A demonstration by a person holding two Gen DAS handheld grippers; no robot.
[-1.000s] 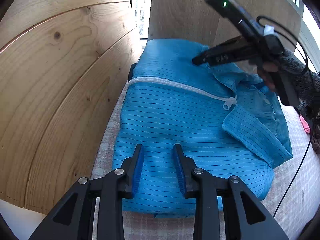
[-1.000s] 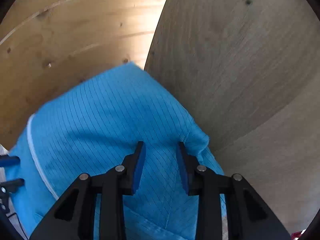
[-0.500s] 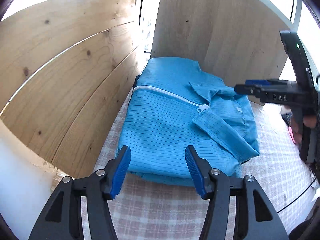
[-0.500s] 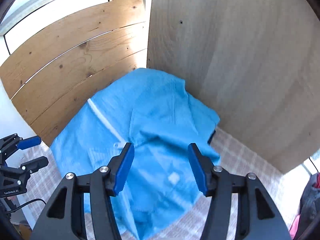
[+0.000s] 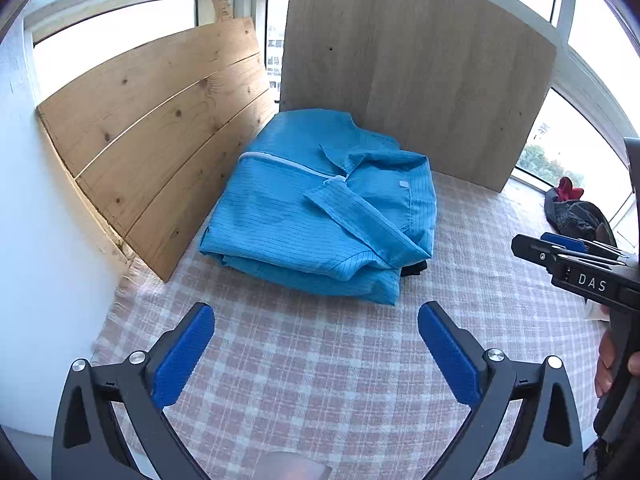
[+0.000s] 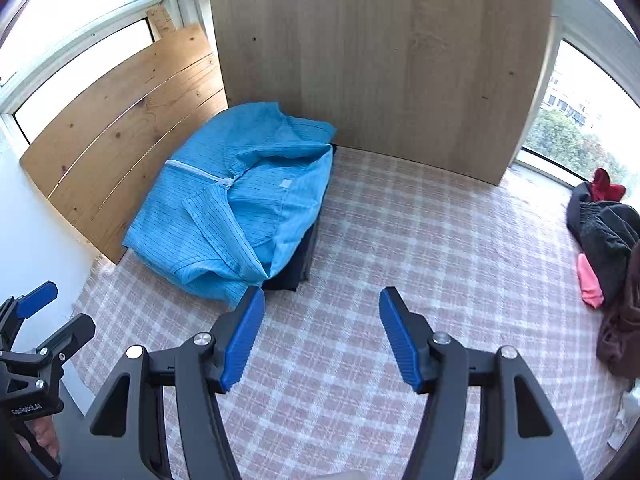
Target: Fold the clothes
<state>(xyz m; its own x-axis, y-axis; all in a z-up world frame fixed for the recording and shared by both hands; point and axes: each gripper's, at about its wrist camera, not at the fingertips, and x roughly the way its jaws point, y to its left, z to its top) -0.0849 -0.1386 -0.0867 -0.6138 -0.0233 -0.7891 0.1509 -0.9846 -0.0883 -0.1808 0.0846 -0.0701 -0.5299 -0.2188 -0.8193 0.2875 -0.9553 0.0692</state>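
A folded blue striped garment with a white zipper lies in the corner between two wooden boards, on top of a dark folded item. In the right wrist view the blue garment sits left of centre. My left gripper hangs open over the checked cloth, short of the garment and holding nothing. My right gripper is open too, with its left fingertip near the garment's front corner. Each gripper shows at the edge of the other's view: the right gripper and the left gripper.
A pink-and-white checked cloth covers the surface. A plank board stands on the left and a grey-brown panel behind. A pile of dark, red and pink clothes lies at the right. A white wall borders the left side.
Both grippers have pulled back from the blue garment and opened wide. The garment stays folded in the corner.
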